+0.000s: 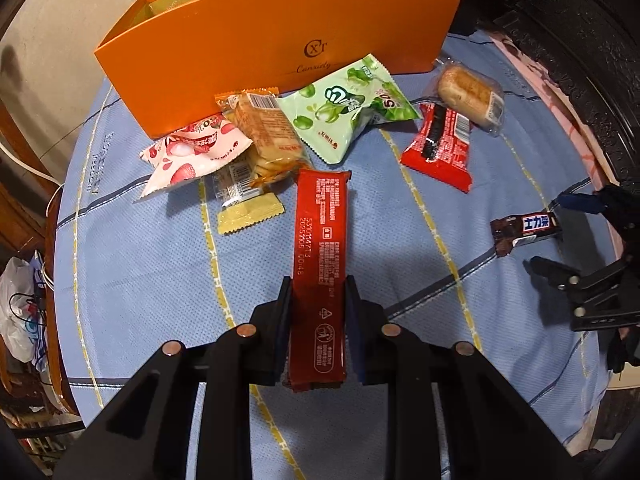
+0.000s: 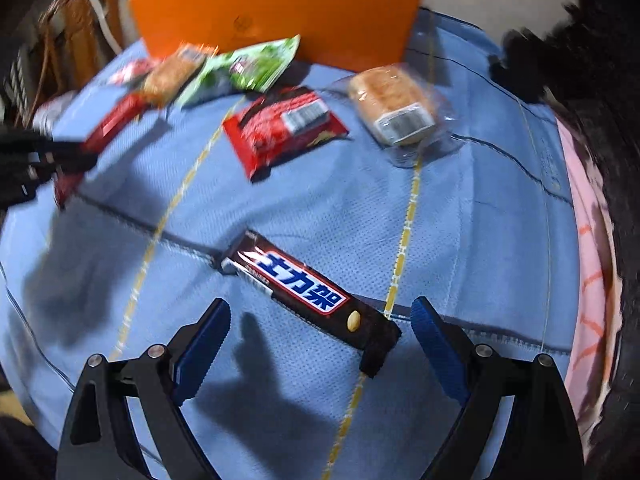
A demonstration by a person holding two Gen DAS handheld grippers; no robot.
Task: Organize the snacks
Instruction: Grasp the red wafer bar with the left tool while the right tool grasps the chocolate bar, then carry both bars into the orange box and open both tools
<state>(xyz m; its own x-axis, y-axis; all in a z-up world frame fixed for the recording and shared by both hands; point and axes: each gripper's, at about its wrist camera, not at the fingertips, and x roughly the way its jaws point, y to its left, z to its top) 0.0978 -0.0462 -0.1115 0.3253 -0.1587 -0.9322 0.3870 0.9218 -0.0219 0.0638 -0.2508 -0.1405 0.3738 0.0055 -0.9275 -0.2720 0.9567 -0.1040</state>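
Steeply downward, left gripper clamped on one long red bar, right gripper angled down, jaws wide, one brown chocolate bar between unpressed, seven loose packets beyond, one orange box.

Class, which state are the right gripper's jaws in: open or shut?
Open. The right gripper has its jaws spread wide either side of the chocolate bar, touching nothing.
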